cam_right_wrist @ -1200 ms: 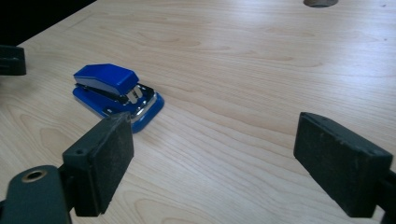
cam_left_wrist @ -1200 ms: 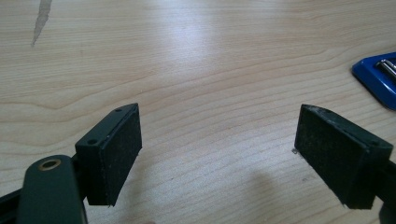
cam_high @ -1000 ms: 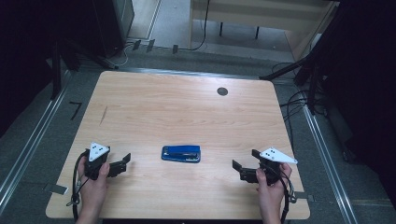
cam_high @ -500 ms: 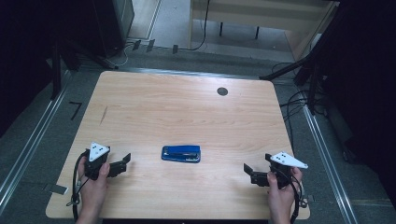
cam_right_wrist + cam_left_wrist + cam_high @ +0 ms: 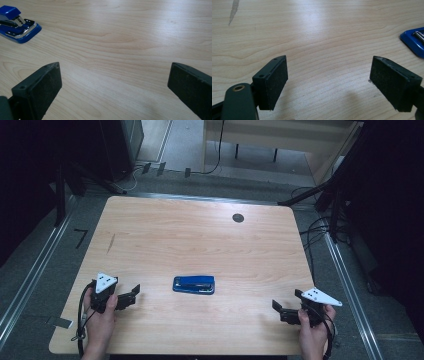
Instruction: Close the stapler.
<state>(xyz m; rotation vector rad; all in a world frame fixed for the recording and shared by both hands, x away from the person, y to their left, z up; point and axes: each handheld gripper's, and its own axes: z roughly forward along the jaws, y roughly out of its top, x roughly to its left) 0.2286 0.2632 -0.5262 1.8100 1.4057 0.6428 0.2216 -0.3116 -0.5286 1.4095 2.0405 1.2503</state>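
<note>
- A blue stapler [image 5: 194, 284] is lying flat on the wooden table [image 5: 200, 240], near the front edge and roughly midway between the two grippers, touching neither.
- In the right gripper view the stapler is showing its blue base, a silvery metal channel and a raised blue end at the upper left; in the left gripper view only a blue corner with a bit of metal is peeking in at the right edge.
- No brand, label or lettering is showing legibly on the stapler, on the grippers or on the tabletop.
- The left gripper [image 5: 131, 295] is sitting low over the table near the front left corner, its jaws standing wide apart with bare wood between the pads [image 5: 274, 85].
- The right gripper [image 5: 280, 310] is hanging near the front right corner, well apart from the stapler; its jaws are spread very wide, having just been opening, and are gripping nothing.
- A small dark round disc [image 5: 238, 218] is sitting toward the table's far right.
- A dark streak [image 5: 110, 243] is marking the wood at the left.
</note>
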